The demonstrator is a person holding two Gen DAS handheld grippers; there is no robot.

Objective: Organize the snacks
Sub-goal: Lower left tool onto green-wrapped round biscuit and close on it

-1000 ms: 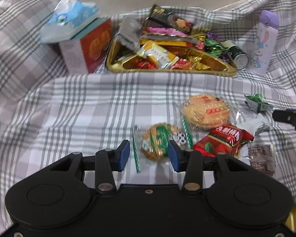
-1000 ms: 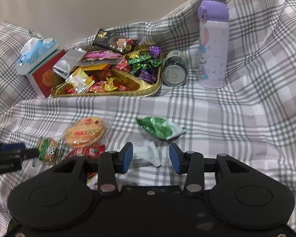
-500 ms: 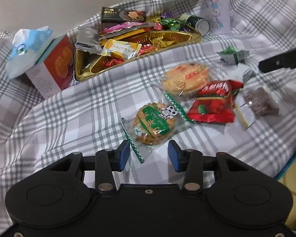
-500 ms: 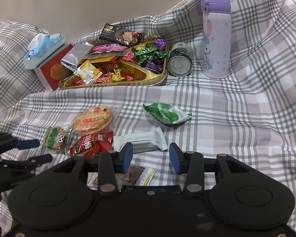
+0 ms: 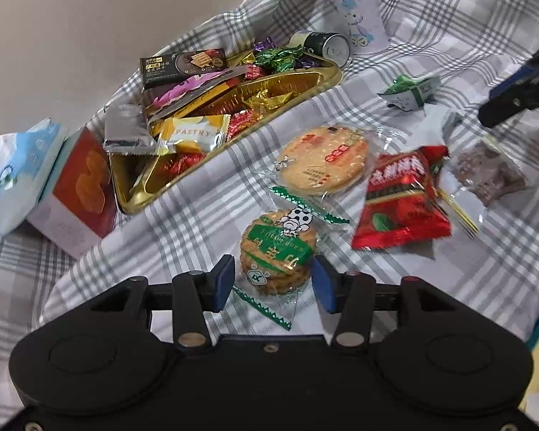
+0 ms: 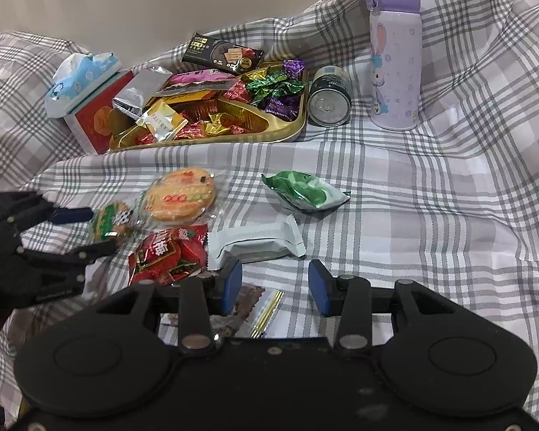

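Plaid cloth (image 5: 204, 197); left claw (image 5: 273, 280) now astride cookie pack (image 5: 278, 251)

In the left wrist view the bottle (image 5: 355, 10) is cut off at the top edge. The right gripper (image 5: 521, 86) is blurred and runs off the right edge. In the right wrist view the brown snack (image 6: 248, 305) lies partly hidden behind the right gripper's finger (image 6: 230, 287).
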